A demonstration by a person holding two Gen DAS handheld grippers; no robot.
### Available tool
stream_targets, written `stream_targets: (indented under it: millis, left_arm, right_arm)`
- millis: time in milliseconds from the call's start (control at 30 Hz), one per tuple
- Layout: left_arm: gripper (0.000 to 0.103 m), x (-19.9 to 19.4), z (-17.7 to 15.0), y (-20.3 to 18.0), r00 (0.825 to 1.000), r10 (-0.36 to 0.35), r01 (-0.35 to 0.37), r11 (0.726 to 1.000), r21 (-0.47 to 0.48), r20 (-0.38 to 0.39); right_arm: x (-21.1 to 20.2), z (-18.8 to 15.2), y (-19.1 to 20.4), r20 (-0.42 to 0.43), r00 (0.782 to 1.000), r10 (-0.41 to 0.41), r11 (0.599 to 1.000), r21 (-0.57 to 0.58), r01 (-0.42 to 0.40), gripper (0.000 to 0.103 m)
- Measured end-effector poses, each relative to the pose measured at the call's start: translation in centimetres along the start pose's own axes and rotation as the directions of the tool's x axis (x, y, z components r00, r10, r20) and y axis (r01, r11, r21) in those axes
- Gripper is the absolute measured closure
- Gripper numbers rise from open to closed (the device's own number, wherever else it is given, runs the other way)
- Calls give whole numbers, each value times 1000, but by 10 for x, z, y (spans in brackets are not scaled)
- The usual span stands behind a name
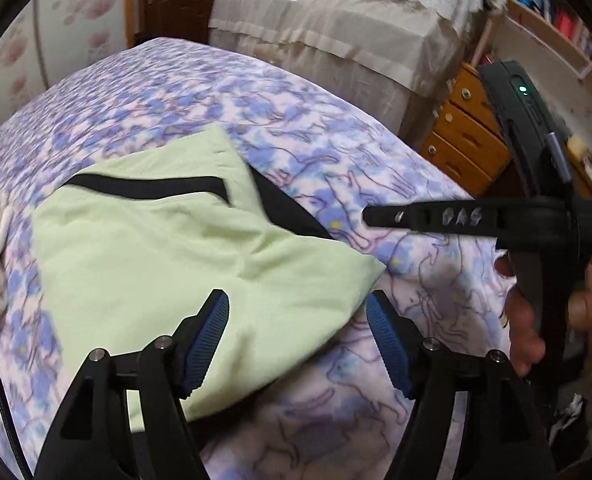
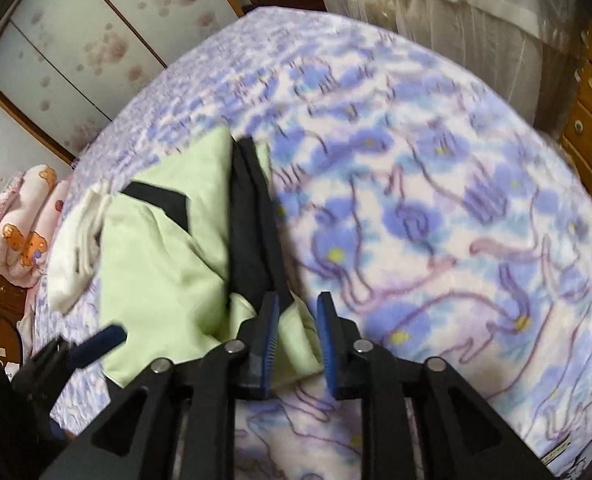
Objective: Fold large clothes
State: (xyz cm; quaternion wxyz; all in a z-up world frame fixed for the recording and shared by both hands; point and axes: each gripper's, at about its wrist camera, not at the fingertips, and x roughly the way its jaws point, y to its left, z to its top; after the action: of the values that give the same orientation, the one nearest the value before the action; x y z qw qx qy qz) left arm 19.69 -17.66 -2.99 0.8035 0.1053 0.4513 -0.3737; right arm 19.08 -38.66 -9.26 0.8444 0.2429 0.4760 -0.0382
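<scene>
A light green garment (image 1: 168, 256) with black trim lies partly folded on the purple flowered blanket (image 1: 280, 112). My left gripper (image 1: 299, 322) is open wide over the garment's near corner; the cloth lies loose between the jaws and neither pad presses it. In the right wrist view the same garment (image 2: 156, 256) lies to the left, and a fold of it sits in the narrow gap of my right gripper (image 2: 296, 320), with the pads apart and not clamped. From the left wrist view, my right gripper (image 1: 376, 217) hovers over the blanket just past the garment's black edge, held by a hand (image 1: 532, 320).
A folded white cloth (image 2: 76, 248) lies beside the garment at the left. Pink bedding with bears (image 2: 24, 232) sits past the bed edge. Wooden drawers (image 1: 464, 148) and a beige-covered bed (image 1: 336, 40) stand beyond the blanket. Bookshelves (image 1: 548, 12) fill the far right.
</scene>
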Motion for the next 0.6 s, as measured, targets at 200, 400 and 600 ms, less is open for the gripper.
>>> stream_targets:
  millis: [200, 400, 600]
  left_arm:
    - [33, -15, -13, 63, 988, 118, -135, 973, -187, -99]
    - [33, -2, -49, 143, 969, 119, -206, 873, -443, -217]
    - [33, 20, -62, 169, 972, 59, -172, 835, -522, -226]
  right_arm:
    - [4, 12, 22, -117, 988, 98, 992, -69, -106, 71]
    - [44, -3, 51, -245, 968, 51, 975, -197, -101, 71]
    - [69, -4, 46, -291, 955, 51, 977, -185, -109, 94]
